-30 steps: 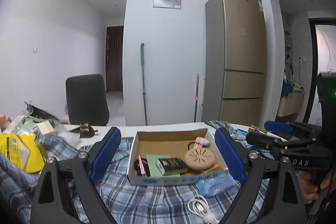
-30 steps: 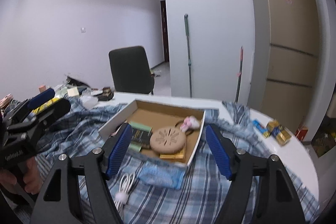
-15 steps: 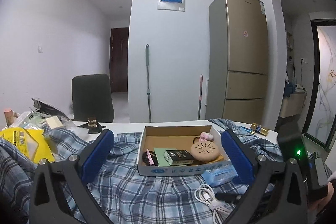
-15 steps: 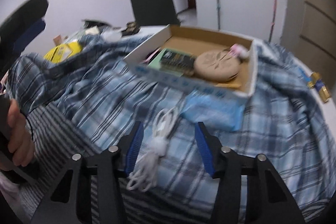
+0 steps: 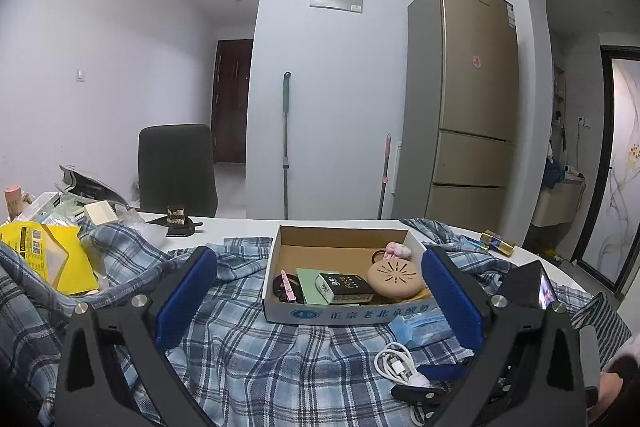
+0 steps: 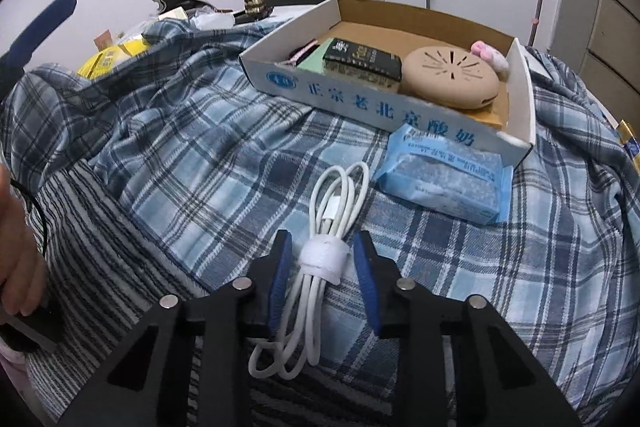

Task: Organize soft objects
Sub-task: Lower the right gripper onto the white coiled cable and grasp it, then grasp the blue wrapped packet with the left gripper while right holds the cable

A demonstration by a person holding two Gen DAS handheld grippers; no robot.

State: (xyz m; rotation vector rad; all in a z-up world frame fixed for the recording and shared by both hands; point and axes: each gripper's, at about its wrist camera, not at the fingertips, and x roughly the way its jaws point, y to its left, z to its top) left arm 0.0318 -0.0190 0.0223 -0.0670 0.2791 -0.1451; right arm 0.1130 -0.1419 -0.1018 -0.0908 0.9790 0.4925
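Observation:
A coiled white cable [image 6: 326,255] with a white strap lies on a blue plaid shirt [image 6: 192,147]. My right gripper [image 6: 323,269] is down over it, blue pads on either side of the strap with small gaps, open. A blue tissue pack [image 6: 444,183] lies beside the cable against a shallow cardboard box [image 6: 360,99]. The box [image 5: 340,313] holds a tan round case, a black box, a green card and a pink plush. My left gripper [image 5: 316,299] is open wide and empty, held above the shirt [image 5: 248,347] before the box. The cable [image 5: 396,363] shows at lower right there.
A yellow packet [image 5: 44,255] and clutter sit at the left of the table. Small gold boxes [image 5: 496,243] lie on the white table at the right. A dark chair [image 5: 176,167], a fridge [image 5: 464,107] and mop handles stand behind the table.
My right gripper has dropped down and forward onto the white cable and narrowed around its strap. My left gripper has drawn back slightly and stayed open.

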